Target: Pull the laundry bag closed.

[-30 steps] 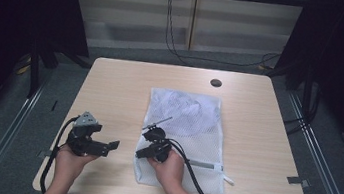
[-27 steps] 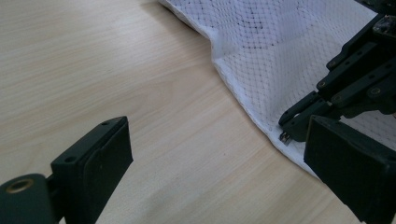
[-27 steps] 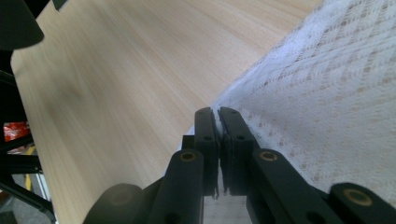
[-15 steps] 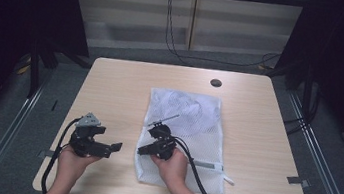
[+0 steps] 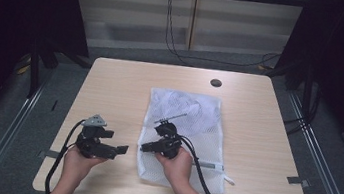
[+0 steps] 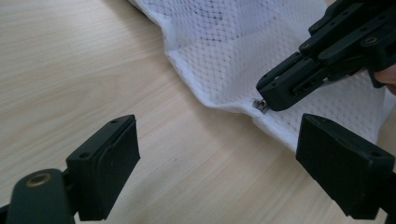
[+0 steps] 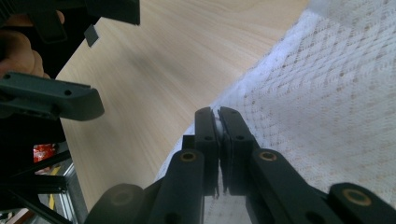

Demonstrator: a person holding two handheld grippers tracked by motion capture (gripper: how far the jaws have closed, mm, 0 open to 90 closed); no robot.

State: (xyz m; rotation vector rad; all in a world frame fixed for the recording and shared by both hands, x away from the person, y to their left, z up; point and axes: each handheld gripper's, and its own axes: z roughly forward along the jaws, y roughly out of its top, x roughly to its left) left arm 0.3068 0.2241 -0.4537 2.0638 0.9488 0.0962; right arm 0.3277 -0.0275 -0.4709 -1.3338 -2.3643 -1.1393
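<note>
Right hand-held gripper (image 5: 144, 148) first: from the high view I see it lying low over the left edge of the white mesh laundry bag (image 5: 191, 125), its jaws pressed together at the bag's hem. That bag lies flat on the pale wooden bench (image 5: 257, 123), roughly at the middle and toward my side, with a zipper strip (image 5: 209, 166) running along its near end. My left hand-held gripper (image 5: 120, 148) sits just beside the bag on bare wood, jaws pointing toward the right one, near it but apart. A black cable (image 5: 58, 162) trails from it off the near edge, and a small dark round hole (image 5: 216, 82) marks the far side of the bench.

Through the left gripper view, my own two black pads (image 6: 105, 165) stand spread wide with bare wood between them, and they have just been closing a little, with nothing gripped. Beyond them the right hand-held gripper (image 6: 266, 100) comes in from the upper right, its tips pinching a small metal zipper pull (image 6: 259, 105) at the edge of the mesh laundry bag (image 6: 224, 42).

Through the right gripper view, the two jaws meet tightly on a sliver of white at the bag's (image 7: 336, 107) border. The left hand-held gripper (image 7: 77, 60) shows at the upper left, open, over the wood.
</note>
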